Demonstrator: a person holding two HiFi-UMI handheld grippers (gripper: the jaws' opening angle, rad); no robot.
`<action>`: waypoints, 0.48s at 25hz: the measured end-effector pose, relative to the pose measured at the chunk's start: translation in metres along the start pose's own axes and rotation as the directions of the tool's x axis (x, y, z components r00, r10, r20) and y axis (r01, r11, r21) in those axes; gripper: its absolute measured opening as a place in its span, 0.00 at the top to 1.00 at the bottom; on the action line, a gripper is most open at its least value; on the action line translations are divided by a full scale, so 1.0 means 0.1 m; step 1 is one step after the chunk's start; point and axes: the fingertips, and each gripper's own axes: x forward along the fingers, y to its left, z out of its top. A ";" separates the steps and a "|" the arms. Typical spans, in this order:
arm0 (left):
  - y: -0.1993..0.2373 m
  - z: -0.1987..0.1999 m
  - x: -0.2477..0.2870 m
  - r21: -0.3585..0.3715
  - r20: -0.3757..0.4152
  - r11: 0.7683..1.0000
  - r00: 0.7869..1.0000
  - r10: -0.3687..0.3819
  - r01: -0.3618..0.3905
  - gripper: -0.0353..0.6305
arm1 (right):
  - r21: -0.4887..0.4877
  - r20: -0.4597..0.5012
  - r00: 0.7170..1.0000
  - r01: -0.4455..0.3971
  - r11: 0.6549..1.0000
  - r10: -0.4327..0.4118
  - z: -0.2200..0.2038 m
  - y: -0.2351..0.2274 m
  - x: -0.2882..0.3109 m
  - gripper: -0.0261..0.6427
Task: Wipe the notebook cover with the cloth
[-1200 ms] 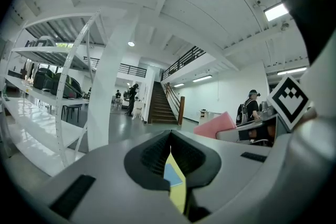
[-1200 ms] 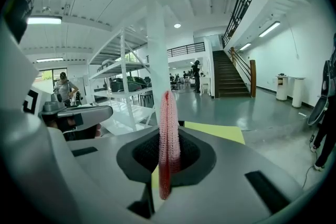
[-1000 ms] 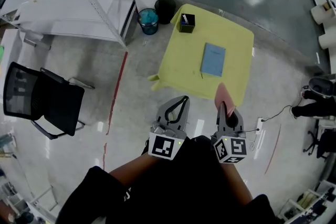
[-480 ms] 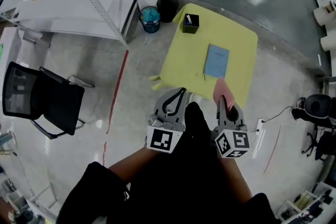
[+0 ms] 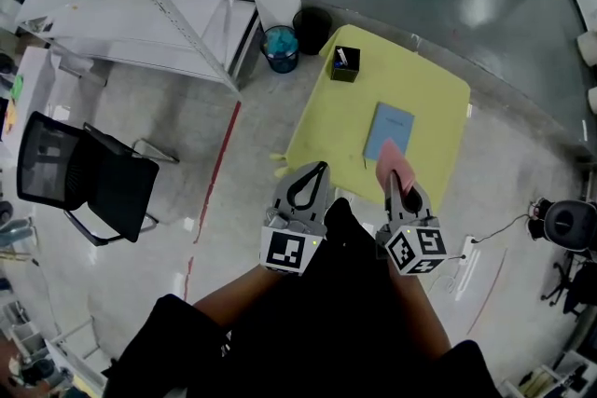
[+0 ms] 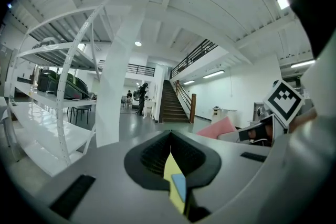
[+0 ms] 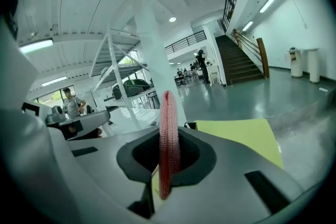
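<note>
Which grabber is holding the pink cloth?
The right gripper: the pink cloth stands pinched between its jaws. The left gripper is shut with nothing in it.

The head view looks steeply down from high above the floor, with the yellow tabletop (image 5: 326,126) far ahead and the left tongs (image 5: 317,172) and right tongs (image 5: 395,186) near. Each gripper view sits close behind its own tongs, facing level across the hall. All three views share the tabletop, and both gripper views share the far staircase (image 6: 168,105).
</note>
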 end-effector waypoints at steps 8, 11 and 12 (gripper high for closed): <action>-0.34 -0.22 0.99 -0.053 -0.103 0.997 0.993 -0.055 0.049 0.93 | 0.109 -0.121 0.986 -0.100 0.989 0.113 -0.10 -0.67 0.56 0.90; -0.42 -0.32 1.32 -0.055 -0.138 0.998 0.989 -0.046 0.039 0.93 | 0.143 -0.142 0.981 -0.110 0.984 0.130 -0.10 -0.94 0.79 0.91; -0.43 -0.37 1.43 -0.050 -0.152 0.998 0.988 -0.039 0.032 0.93 | 0.163 -0.149 0.979 -0.113 0.980 0.138 -0.11 -1.04 0.88 0.91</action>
